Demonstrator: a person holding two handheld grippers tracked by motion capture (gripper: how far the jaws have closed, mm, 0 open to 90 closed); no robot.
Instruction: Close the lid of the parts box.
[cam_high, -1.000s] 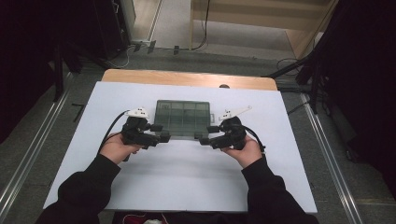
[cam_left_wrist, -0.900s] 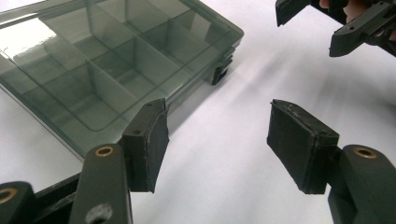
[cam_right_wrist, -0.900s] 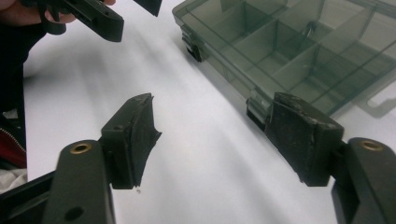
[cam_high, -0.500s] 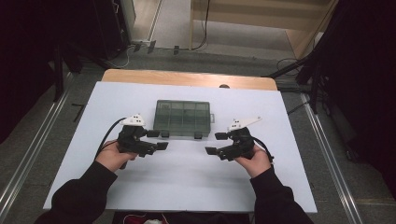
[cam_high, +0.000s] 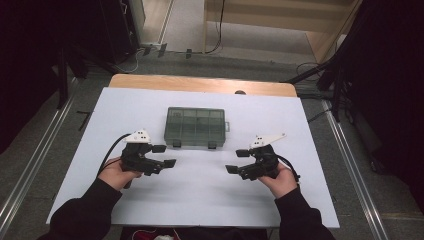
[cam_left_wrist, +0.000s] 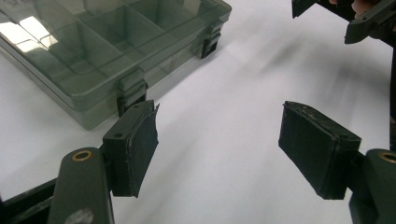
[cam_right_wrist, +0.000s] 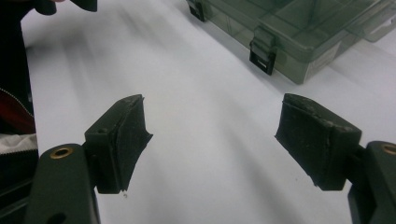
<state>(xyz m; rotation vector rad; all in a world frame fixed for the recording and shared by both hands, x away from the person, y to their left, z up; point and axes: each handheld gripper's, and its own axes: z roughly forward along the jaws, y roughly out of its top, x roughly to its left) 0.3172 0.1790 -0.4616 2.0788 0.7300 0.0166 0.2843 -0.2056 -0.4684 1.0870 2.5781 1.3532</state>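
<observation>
A shut, translucent grey compartment box (cam_high: 196, 126) lies flat on the white sheet, with two latches on its near side. My left gripper (cam_high: 165, 156) hovers near its front left corner, apart from it. The jaws have just been opening and stand open with nothing between them. In the left gripper view the box (cam_left_wrist: 93, 51) lies beyond the left gripper (cam_left_wrist: 219, 140). My right gripper (cam_high: 237, 161) sits off the front right corner. It too has just been opening and is open and empty. The right gripper view has the box (cam_right_wrist: 308, 28) at upper right, past the right gripper (cam_right_wrist: 212, 126).
The white sheet (cam_high: 200, 200) covers most of the table, and a wooden strip (cam_high: 200, 84) is bare at the far edge. Metal rails (cam_high: 350, 160) run along both sides. Dark equipment and cables stand on the floor beyond.
Both grippers have drawn back from the box's front corners toward the person and slightly outward. Their jaws have widened, and the box stays in place.
</observation>
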